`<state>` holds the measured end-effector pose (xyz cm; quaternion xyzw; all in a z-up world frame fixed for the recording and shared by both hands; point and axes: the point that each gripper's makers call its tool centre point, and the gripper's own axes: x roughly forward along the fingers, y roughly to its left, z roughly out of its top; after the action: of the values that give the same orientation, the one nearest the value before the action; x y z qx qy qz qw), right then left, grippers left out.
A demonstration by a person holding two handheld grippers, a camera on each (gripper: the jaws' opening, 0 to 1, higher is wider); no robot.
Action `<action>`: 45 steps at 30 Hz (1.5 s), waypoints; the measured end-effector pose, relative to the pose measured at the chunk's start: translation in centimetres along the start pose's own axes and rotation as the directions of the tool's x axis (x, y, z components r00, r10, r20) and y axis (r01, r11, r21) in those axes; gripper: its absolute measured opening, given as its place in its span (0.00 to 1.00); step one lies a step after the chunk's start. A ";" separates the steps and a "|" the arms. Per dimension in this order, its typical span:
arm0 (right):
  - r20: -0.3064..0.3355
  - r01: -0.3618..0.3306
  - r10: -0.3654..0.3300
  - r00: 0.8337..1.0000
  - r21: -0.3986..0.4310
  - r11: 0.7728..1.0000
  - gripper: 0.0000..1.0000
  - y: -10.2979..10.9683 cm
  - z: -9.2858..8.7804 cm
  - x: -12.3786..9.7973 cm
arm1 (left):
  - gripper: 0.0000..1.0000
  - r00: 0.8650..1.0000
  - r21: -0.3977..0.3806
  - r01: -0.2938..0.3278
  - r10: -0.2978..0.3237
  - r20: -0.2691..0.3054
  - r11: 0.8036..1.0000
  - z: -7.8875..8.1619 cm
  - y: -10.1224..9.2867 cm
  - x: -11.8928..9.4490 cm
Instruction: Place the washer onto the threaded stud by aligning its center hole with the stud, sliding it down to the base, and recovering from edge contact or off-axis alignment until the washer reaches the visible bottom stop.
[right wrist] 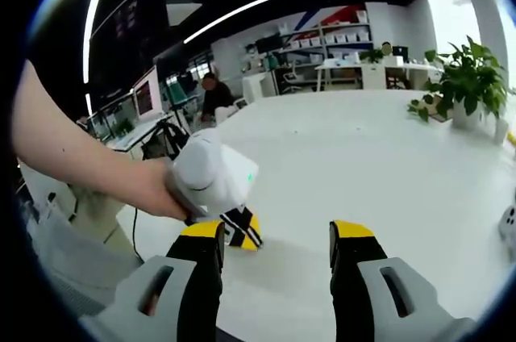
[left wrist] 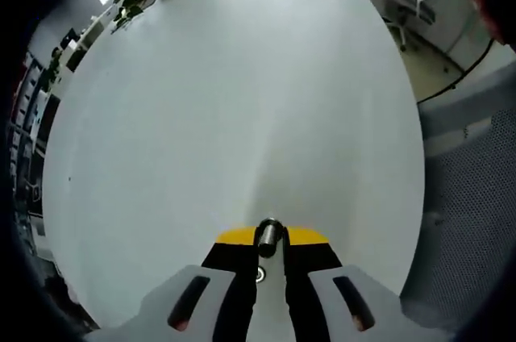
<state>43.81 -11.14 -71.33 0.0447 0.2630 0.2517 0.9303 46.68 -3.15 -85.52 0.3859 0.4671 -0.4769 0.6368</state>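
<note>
Left gripper (left wrist: 270, 255) pointed down at a slant, jaws closed together. Right gripper (right wrist: 276, 253) level, jaws spread wide apart. Left hand (right wrist: 153, 189) wrapped around the left gripper's body, forearm bare.

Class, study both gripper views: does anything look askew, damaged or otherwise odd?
Nothing stands out. The left gripper is shut on the grey threaded metal stud over the white table; the right gripper is open, holding nothing.

Right gripper (right wrist: 278, 249) at six o'clock, yellow-tipped jaws spread wide with bare white table (right wrist: 379, 164) between them. Left gripper (right wrist: 238, 233) at nine o'clock, held in a person's hand (right wrist: 157, 189), tips down near the tabletop. Potted plant (right wrist: 463, 80) at two o'clock. Seated person (right wrist: 214, 93) far off at eleven o'clock.
</note>
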 end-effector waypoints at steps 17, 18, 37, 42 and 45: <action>0.003 0.005 -0.005 1.000 0.011 1.000 0.55 -0.2 0.0 -0.1 | 0.20 1.000 -0.063 -0.012 0.013 0.022 0.998 -0.4 1.1 -0.5; 0.004 0.004 -0.004 1.000 0.011 1.000 0.55 -0.1 0.0 -0.1 | 0.21 1.000 -0.067 -0.016 0.017 0.022 0.998 -0.5 1.2 -0.6; 0.012 -0.008 0.009 1.000 -0.016 1.000 0.55 0.3 0.3 -0.1 | 0.21 0.995 -0.130 -0.089 0.092 0.022 0.988 -3.2 2.4 -2.6; 0.014 -0.005 0.005 1.000 -0.017 1.000 0.55 0.1 0.3 -0.1 | 0.21 0.996 -0.167 -0.078 0.083 0.023 0.983 -3.6 2.3 -2.3; 0.017 -0.003 0.003 1.000 -0.012 1.000 0.55 0.1 0.4 -0.2 | 0.21 0.997 -0.169 -0.073 0.077 0.015 0.983 -3.8 2.2 -2.0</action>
<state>43.87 -11.14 -70.89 0.0415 0.2537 0.2543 0.9323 47.77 1.43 -84.45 0.3429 0.4839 -0.4158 0.6895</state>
